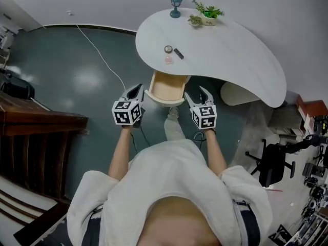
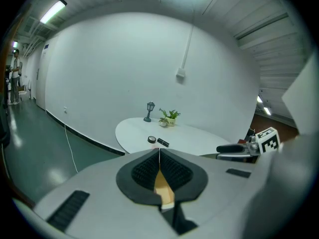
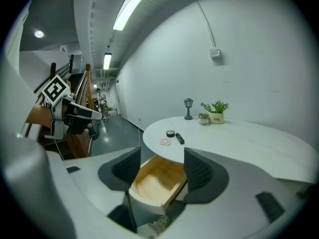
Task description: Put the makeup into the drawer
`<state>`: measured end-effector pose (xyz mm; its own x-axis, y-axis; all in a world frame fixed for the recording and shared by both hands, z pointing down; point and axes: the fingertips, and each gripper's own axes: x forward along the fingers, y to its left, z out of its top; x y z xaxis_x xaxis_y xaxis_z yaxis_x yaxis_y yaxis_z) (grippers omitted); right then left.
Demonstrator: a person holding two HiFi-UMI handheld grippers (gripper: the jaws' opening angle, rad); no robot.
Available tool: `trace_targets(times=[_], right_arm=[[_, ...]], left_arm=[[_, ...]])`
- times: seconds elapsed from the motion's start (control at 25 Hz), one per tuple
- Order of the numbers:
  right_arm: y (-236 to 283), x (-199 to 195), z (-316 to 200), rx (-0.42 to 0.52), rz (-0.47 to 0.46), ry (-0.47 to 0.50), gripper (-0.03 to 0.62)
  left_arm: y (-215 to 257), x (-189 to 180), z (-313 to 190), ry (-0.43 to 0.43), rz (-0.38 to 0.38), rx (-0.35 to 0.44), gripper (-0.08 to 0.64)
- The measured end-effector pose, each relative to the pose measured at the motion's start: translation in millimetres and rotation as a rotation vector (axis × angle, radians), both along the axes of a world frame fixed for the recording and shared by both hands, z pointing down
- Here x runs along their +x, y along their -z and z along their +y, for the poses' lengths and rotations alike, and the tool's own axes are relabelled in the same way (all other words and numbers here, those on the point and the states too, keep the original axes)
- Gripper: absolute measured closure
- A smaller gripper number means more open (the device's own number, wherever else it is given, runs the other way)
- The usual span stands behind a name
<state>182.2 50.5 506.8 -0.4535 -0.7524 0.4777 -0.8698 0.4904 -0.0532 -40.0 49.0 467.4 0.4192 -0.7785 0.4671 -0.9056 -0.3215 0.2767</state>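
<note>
Three makeup items lie near the front edge of the white curved table (image 1: 230, 50): a round black compact (image 1: 168, 49) (image 3: 170, 133), a black tube (image 1: 178, 53) (image 3: 179, 139) and a small pink piece (image 1: 168, 59) (image 3: 165, 142). Under that edge the wooden drawer (image 1: 166, 88) (image 3: 157, 180) is pulled out and shows nothing inside. My left gripper (image 1: 137, 90) (image 2: 159, 153) hangs just left of the drawer, its pads shut together with nothing between them. My right gripper (image 1: 197, 95) (image 3: 162, 158) hangs just right of the drawer, open, with nothing in it.
A small blue lamp (image 1: 176, 6) and two potted plants (image 1: 210, 13) stand at the table's far end. A white cable (image 1: 100, 55) runs over the dark floor. Wooden stairs (image 1: 36, 137) are at the left, an office chair (image 1: 271, 163) at the right.
</note>
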Motion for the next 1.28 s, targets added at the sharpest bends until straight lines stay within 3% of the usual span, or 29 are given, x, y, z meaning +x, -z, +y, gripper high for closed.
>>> trace_targets(times=[0.48, 0.92, 1.28], right_arm=[[-18, 14, -144, -0.068, -0.021, 0.116, 0.356], [-65, -11, -207, -0.168, 0.032, 0.206, 0.379], [-107, -41, -244, -0.255, 0.163, 0.247, 0.419]], left_arm=[[1, 16, -131, 0.109, -0.035, -0.041, 0.548], [-26, 9, -163, 0.162, -0.032, -0.110, 0.548], [-34, -8, -177, 0.149, 0.006, -0.116, 0.548]])
